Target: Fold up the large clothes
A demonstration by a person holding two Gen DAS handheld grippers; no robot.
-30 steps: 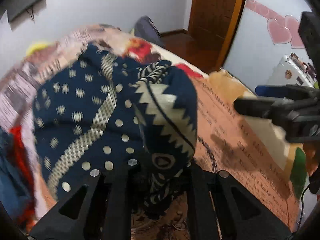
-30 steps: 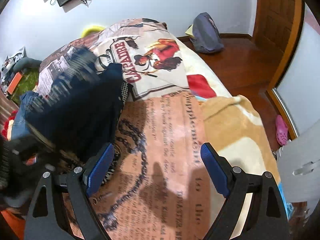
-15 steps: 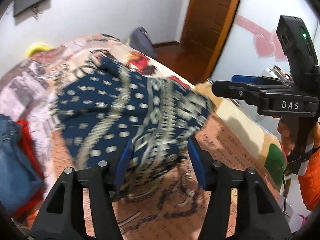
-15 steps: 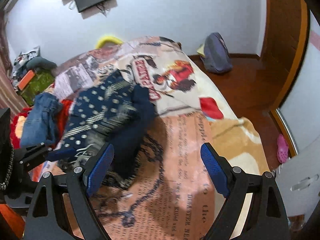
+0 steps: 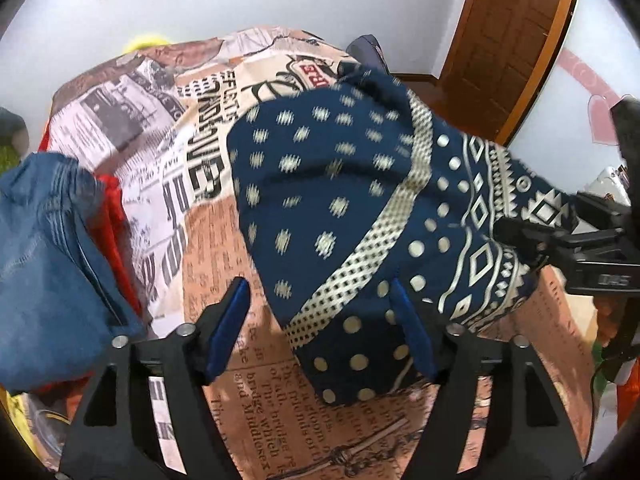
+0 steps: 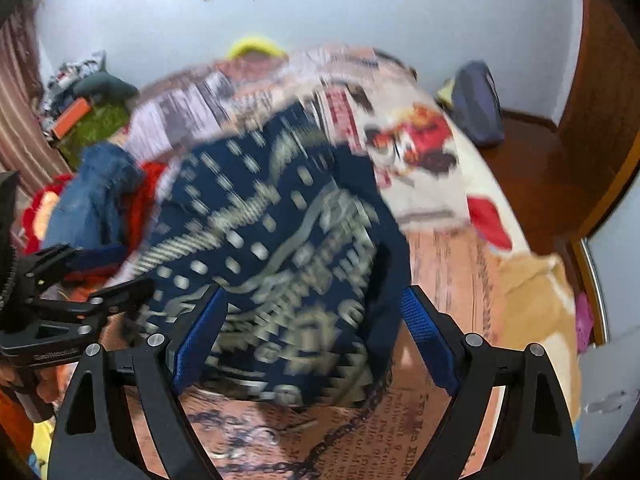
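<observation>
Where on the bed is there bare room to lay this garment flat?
Free: the bedspread to the right of the navy patterned garment, up to the bed's edge. Crowded: the left side, with the blue jeans and red clothes.

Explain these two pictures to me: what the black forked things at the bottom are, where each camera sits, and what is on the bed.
There is no robot here. A person holds a hand tool in each hand, each ending in a two-finger gripper with blue pads. A wide-angle camera on each tool looks forward along its fingers, so you see one picture per hand.

In the left view, the left gripper is opening, and the navy patterned garment lies loose between its fingers. In the right view, the right gripper is open over the same garment, not pinching it.

The garment rests on a newspaper-print bedspread. Blue jeans lie beside it. Nothing is held.
</observation>
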